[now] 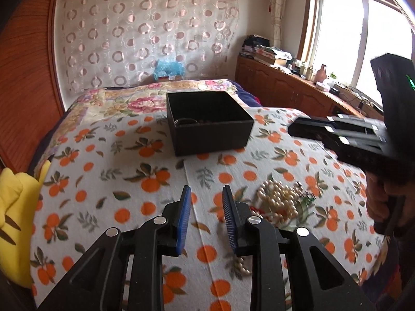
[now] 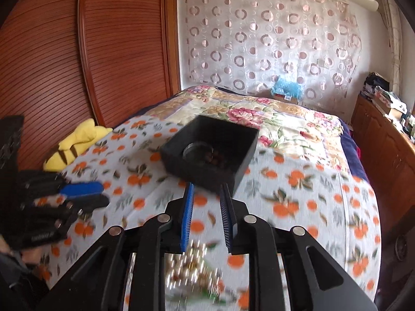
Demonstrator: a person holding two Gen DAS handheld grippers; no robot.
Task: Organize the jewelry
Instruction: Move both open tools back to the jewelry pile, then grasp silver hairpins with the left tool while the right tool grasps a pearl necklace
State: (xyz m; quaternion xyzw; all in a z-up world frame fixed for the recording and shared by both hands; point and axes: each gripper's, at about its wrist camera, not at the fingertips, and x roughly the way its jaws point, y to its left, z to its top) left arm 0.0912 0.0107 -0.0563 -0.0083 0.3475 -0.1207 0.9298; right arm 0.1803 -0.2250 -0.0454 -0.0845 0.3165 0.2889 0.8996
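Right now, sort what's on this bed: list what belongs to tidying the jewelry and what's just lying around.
Part of the job:
- black box, open, some dark pieces already inside
- pearl necklace pile on the orange-print blanket
- left gripper and right gripper, both open and empty

Just lying about:
- yellow plush toy
- blue bag by the curtain
- clutter on the wooden cabinet

Black box (image 1: 209,122) ahead, pearl heap (image 1: 278,200) right

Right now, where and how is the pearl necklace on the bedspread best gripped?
The pearl necklace lies heaped on the orange-print bedspread, so probably come straight down from above and pinch the raised top of the pile across several strands. The left gripper is open beside it, nothing blocking.
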